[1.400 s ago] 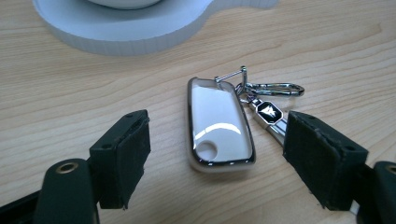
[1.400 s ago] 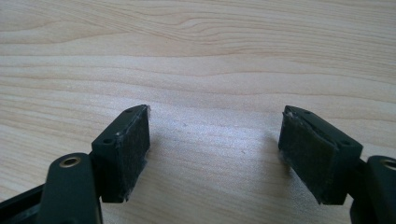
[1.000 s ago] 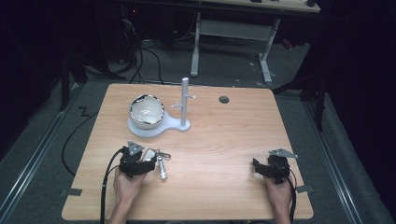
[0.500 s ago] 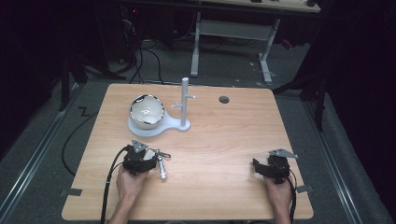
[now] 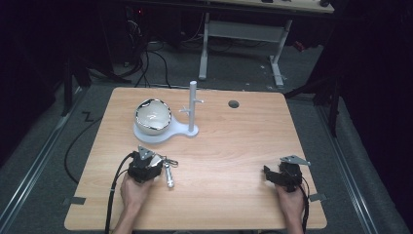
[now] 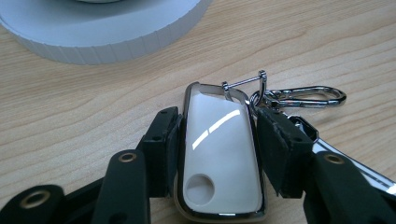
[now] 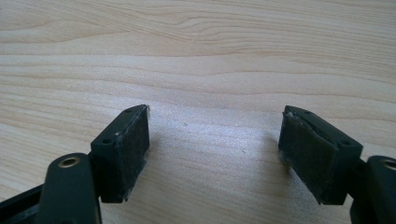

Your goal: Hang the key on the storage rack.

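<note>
A white key fob (image 6: 219, 154) with a chrome rim lies flat on the wooden table (image 5: 229, 146). A chrome clip (image 6: 303, 95) and a silver key (image 5: 168, 176) are attached to it. My left gripper (image 6: 222, 121) has just been closing and is now shut on the fob, its pads (image 6: 173, 140) pressing on both long sides. In the high view this gripper (image 5: 152, 161) sits at the front left of the table. My right gripper (image 7: 215, 135) stands open over bare wood with nothing between its pads, at the front right (image 5: 269, 173).
A white stand (image 5: 193, 105) with a post and short pegs rises from a flat white base (image 5: 180, 129) behind the left gripper. A shiny metal bowl (image 5: 152, 116) sits on that base. The base's ribbed edge (image 6: 102, 42) lies just beyond the fob. A dark hole (image 5: 233, 104) marks the far table.
The left hand has shifted slightly to the right at the key bunch. The right hand and its gripper have stayed put.
</note>
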`<state>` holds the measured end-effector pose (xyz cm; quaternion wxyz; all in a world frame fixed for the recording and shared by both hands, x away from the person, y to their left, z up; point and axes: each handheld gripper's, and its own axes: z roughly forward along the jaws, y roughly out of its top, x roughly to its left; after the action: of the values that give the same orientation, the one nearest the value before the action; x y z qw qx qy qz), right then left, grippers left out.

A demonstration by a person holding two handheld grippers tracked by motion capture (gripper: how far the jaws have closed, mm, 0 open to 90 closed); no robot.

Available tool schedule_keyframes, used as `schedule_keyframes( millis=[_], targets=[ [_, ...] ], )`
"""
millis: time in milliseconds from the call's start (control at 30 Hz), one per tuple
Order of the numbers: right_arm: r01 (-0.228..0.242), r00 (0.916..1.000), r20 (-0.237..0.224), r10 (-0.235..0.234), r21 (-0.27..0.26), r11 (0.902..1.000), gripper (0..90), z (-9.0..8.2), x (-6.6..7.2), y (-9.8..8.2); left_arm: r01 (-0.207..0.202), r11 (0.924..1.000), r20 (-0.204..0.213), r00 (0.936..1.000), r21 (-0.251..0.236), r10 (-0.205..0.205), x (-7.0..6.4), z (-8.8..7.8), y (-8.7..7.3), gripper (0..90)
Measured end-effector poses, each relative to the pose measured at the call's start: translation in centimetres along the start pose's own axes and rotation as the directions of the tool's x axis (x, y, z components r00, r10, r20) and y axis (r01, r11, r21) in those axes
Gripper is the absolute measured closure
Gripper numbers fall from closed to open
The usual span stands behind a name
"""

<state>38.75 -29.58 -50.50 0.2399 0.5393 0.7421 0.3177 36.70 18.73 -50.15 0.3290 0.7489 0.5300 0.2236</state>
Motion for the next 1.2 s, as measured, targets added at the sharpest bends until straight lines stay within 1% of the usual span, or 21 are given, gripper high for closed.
schedule_keyframes(
  millis=[100,267,400,500,633,667,733,800,1000,1200],
  targets=[
    [0.0,1.0,0.0,0.0,0.0,1.0,24.7,0.0,0.0,0.0,-0.001,1.0,0.003,1.0,-0.005,0.001,0.1,-0.2,0.0,51.4],
    [0.0,1.0,0.0,0.0,0.0,1.0,24.7,0.0,0.0,0.0,0.028,0.9975,0.022,0.9994,-0.064,-0.027,0.3,-1.3,0.4,51.6],
    [0.0,1.0,0.0,0.0,0.0,1.0,24.7,0.0,0.0,0.0,0.016,0.9956,0.036,0.9993,-0.092,-0.012,0.3,-2.3,1.1,51.6],
    [0.0,1.0,0.0,0.0,0.0,1.0,24.7,0.0,0.0,0.0,0.028,0.9917,0.058,0.9981,-0.125,-0.021,0.3,-3.1,1.7,51.6],
    [0.0,1.0,-0.001,0.0,0.0,1.0,24.7,0.0,0.0,0.0,0.018,0.9888,0.067,0.9977,-0.148,-0.008,0.2,-3.9,2.4,51.6],
    [-0.001,1.0,-0.001,0.001,0.0,1.0,24.7,0.0,0.0,0.0,0.02,0.9877,0.074,0.9972,-0.155,-0.009,0.1,-4.0,2.5,51.6],
    [-0.001,1.0,-0.001,0.001,0.0,1.0,24.7,0.0,0.0,0.0,0.011,0.9862,0.071,0.9975,-0.165,0.001,0.1,-4.4,2.8,51.6],
    [-0.001,1.0,-0.001,0.001,0.0,1.0,24.7,0.0,0.0,0.0,0.015,0.983,0.078,0.997,-0.183,0.0,0.1,-4.7,3.1,51.6],
    [0.002,1.0,-0.002,-0.002,-0.001,1.0,24.8,0.0,0.0,0.0,0.017,0.975,0.115,0.9933,-0.222,0.009,0.0,-5.9,4.4,51.6],
    [0.001,1.0,-0.003,-0.001,-0.002,1.0,24.7,0.0,0.0,0.0,0.015,0.9677,0.138,0.9903,-0.252,0.02,0.1,-6.8,5.9,51.5]
  ],
)
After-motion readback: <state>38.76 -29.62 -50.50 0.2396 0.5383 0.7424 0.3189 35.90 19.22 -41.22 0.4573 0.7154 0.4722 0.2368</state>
